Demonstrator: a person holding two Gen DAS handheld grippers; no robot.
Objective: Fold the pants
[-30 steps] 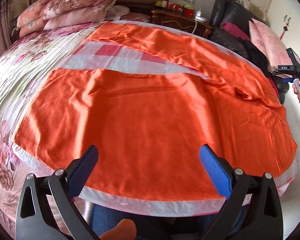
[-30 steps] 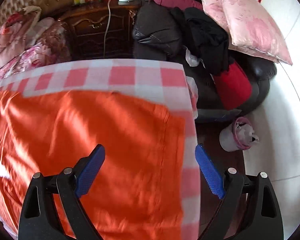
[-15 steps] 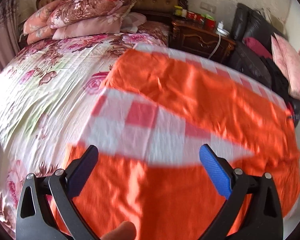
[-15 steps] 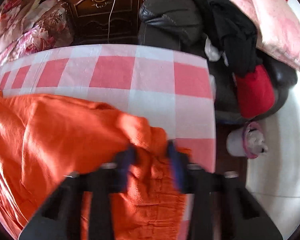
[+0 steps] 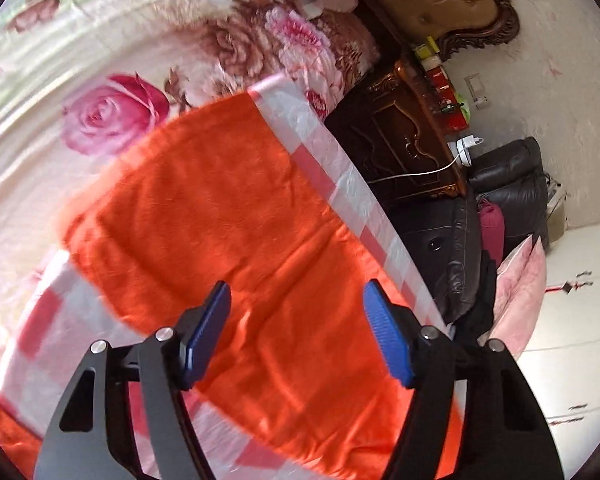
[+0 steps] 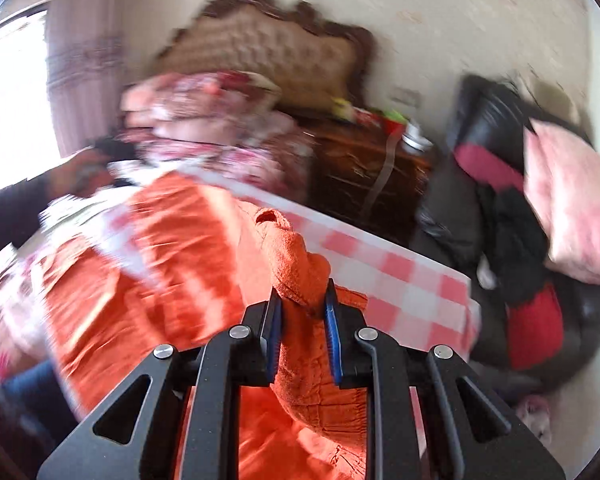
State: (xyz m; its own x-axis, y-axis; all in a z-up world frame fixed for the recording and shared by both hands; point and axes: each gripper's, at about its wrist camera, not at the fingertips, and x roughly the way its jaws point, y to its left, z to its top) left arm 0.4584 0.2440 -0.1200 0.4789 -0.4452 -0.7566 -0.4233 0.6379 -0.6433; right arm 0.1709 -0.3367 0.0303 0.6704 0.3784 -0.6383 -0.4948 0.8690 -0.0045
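The orange pants [image 5: 236,216] lie spread on a pink-and-white checked cloth [image 5: 340,184] over the floral bed [image 5: 112,116], one leg running along the cloth's edge beside the dark wooden nightstand [image 5: 412,148]. The left gripper [image 5: 296,328] hangs over that leg with its blue pads [image 5: 386,336] wide apart, holding nothing. The right gripper [image 6: 302,340] is clamped on a bunched fold of the pants [image 6: 300,272], lifted off the cloth [image 6: 400,280] near its edge; that view is blurred. A black sofa [image 6: 480,128] with a pink pillow [image 6: 572,200] stands past the bed's side.
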